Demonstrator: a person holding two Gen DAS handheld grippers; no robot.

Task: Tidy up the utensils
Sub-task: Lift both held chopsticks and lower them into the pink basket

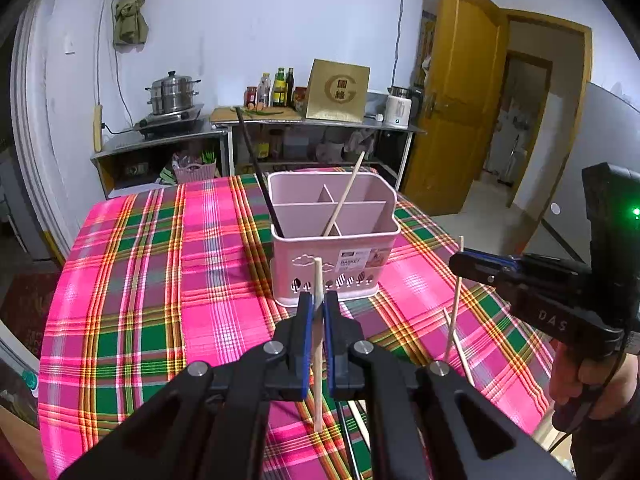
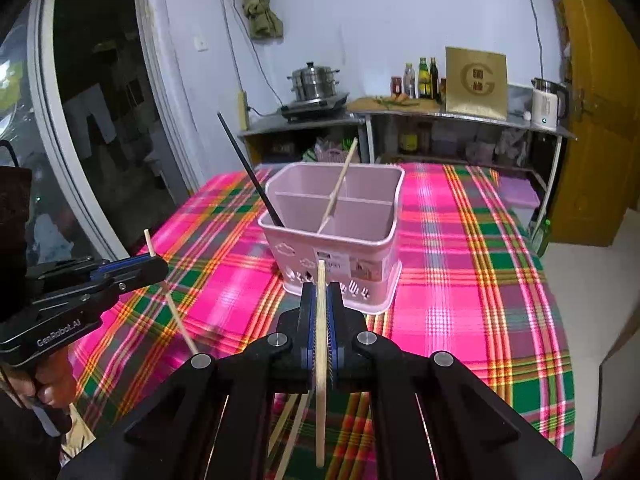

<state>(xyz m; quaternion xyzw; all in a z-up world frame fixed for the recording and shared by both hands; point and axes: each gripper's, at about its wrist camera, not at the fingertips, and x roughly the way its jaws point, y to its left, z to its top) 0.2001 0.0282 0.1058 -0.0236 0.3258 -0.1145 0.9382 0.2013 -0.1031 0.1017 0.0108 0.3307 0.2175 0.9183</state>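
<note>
Beyond the fingers, plaid tablecloth (image 1: 160, 280), steel counter (image 1: 160, 142) on pale wall (image 1: 240, 20); yellow door (image 1: 460, 100) right, glass door (image 2: 80, 100) left.

Before me the plaid tablecloth (image 1: 168, 280) fills mid-frame; behind it, a steel steamer pot (image 1: 173, 92) upper left, bottles (image 1: 280, 86), a gold box (image 1: 338, 90), a yellow door (image 1: 460, 92) right.

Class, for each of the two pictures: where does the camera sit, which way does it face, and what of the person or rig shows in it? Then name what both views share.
Left wrist: sits on the left gripper, facing the pink basket; right gripper and hand at right.
Right wrist: sits on the right gripper, facing the same basket; left gripper at left.
Shared: basket, plaid tablecloth, a wooden chopstick in each gripper.
</note>
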